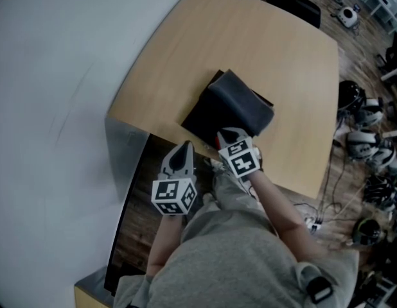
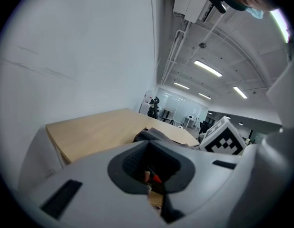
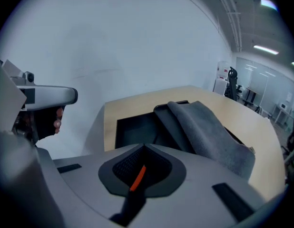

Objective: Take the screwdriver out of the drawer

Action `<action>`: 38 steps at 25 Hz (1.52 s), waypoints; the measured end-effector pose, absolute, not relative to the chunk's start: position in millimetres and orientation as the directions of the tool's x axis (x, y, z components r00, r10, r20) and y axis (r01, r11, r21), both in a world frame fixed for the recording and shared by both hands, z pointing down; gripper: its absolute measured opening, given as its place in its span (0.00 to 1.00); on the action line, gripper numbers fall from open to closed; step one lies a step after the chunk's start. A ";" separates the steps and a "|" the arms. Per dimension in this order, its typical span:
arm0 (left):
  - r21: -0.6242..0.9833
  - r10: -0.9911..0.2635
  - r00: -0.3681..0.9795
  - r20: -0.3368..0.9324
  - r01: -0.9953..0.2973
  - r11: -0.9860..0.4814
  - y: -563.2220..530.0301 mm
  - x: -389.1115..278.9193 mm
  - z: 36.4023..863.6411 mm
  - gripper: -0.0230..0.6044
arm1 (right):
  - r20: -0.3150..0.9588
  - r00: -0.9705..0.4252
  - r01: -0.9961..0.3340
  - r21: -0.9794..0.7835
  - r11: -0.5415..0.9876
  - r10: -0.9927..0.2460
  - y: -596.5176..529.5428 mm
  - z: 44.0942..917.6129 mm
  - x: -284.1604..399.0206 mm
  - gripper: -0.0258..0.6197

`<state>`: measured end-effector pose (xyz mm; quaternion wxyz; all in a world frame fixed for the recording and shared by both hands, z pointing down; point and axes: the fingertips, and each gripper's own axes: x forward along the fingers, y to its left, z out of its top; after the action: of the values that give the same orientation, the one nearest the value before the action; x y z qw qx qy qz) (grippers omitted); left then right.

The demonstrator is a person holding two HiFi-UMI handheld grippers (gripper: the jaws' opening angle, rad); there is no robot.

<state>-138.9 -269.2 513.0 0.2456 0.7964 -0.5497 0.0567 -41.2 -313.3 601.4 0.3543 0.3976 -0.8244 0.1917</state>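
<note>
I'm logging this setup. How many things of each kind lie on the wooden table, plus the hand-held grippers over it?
Black open box: 1
Grey cloth: 1
Hand-held gripper: 2 (left hand-held gripper, right hand-held gripper)
Total: 4

Tabletop (image 1: 263, 37) is bare beyond and on both sides of the black drawer (image 1: 197, 122), so there is open passage there; the white wall (image 1: 51, 76) runs close along the table's left edge and bounds that side. Grey cloth (image 1: 240, 104) lies draped over most of the drawer, and only its left part stands open from above. At the near edge the left gripper (image 1: 185, 145) and right gripper (image 1: 225, 134) sit near each other, the right one's tip at the drawer.
</note>
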 end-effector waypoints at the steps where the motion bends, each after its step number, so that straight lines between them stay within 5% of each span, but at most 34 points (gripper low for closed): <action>1: 0.329 -0.847 0.391 0.361 -0.903 -0.277 -271.5 -138.8 513.2 0.04 | 0.754 -0.422 -0.788 -0.030 0.614 -0.504 -314.9 606.2 -41.6 0.04; 5: 0.329 -0.846 0.388 0.366 -0.904 -0.272 -278.2 -140.4 514.3 0.04 | 0.817 -0.396 -0.772 -0.049 0.634 -0.419 -315.8 622.6 -45.5 0.05; 8: 0.329 -0.847 0.385 0.366 -0.905 -0.270 -282.1 -140.6 514.8 0.04 | 0.864 -0.414 -0.730 -0.127 0.672 -0.286 -305.5 637.3 -57.4 0.25; 17: 0.333 -0.852 0.373 0.367 -0.908 -0.254 -290.6 -141.8 515.8 0.04 | 0.952 -0.277 -0.710 -0.114 0.695 -0.127 -295.8 668.2 -47.4 0.25; 23: 0.332 -0.854 0.366 0.368 -0.910 -0.247 -294.3 -141.0 515.9 0.04 | 0.917 -0.398 -0.683 -0.271 0.678 -0.034 -289.2 667.4 -72.2 0.24; 29: 0.330 -0.857 0.363 0.367 -0.912 -0.245 -294.9 -142.9 514.2 0.04 | 0.959 -0.270 -0.709 -0.136 0.692 -0.087 -297.0 671.7 -45.4 0.18; 38: 0.330 -0.863 0.358 0.356 -0.913 -0.242 -290.2 -147.9 511.7 0.04 | 0.937 -0.309 -0.718 -0.119 0.686 -0.161 -302.0 664.7 -49.0 0.18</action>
<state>-147.9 -290.2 511.7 0.2457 0.7864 -0.5645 0.0502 -49.0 -302.0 664.7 0.5120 0.2883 -0.7621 0.2720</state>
